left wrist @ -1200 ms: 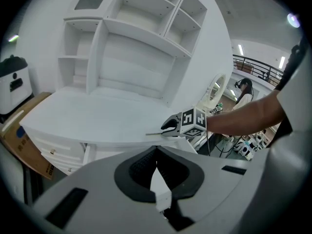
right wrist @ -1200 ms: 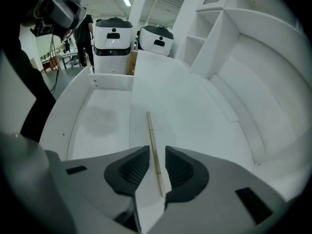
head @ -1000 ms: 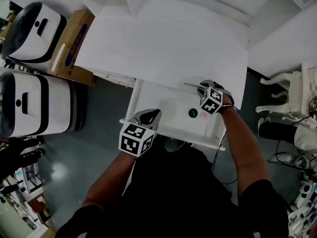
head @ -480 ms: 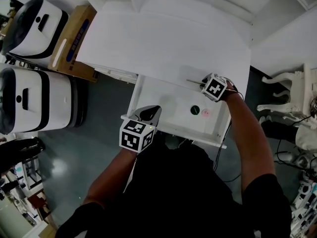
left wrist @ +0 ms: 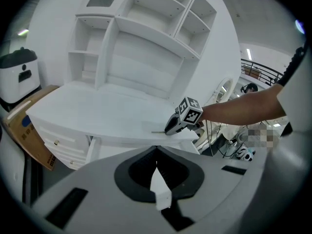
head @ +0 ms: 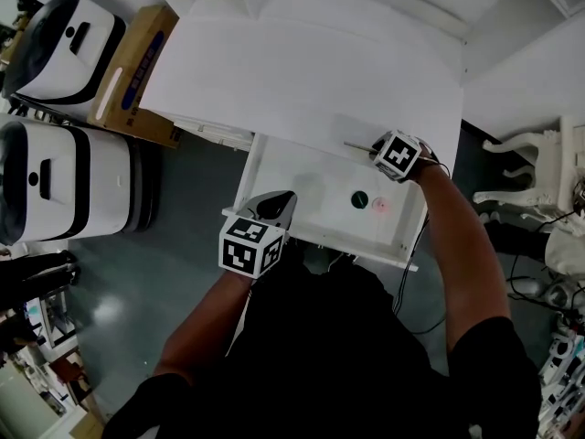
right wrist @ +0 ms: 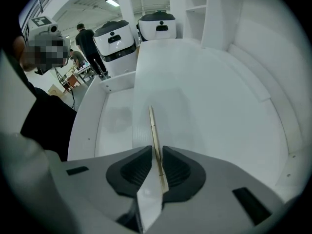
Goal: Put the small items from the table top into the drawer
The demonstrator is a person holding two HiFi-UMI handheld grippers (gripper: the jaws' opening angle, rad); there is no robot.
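White desk [head: 302,71] fills the head view, with its drawer [head: 274,176] pulled open beneath the front edge. A green disc [head: 359,199] and a pink bit [head: 379,207] already lie in the drawer, just beside each other. The right gripper [head: 373,151] hovers at the desk's front edge, above the drawer's back right, holding a thin pen [head: 356,145] that points to the person's left. The left gripper [head: 279,204] sits near the drawer's front left corner, well apart from the pen.

From the left gripper view, the left gripper [left wrist: 156,152] has its jaws closed together with nothing between them. Beyond it, the right gripper [left wrist: 175,125] and pen [left wrist: 158,131] show right at the desk edge.

From the right gripper view, the right gripper [right wrist: 156,152] is clamped on the pen [right wrist: 152,126], which juts well ahead of the jaws. The drawer [right wrist: 112,116] lies to the left and the desk [right wrist: 219,96] to the right.

The chief risk, I judge, is letting go too soon. The pen seems to ride the line between desk and drawer, so it could land back on the desk top or tip over the edge. Its long free end could also catch the desk edge while going down and twist in the jaws. Dropped from height, it may bounce, roll, or knock the disc.
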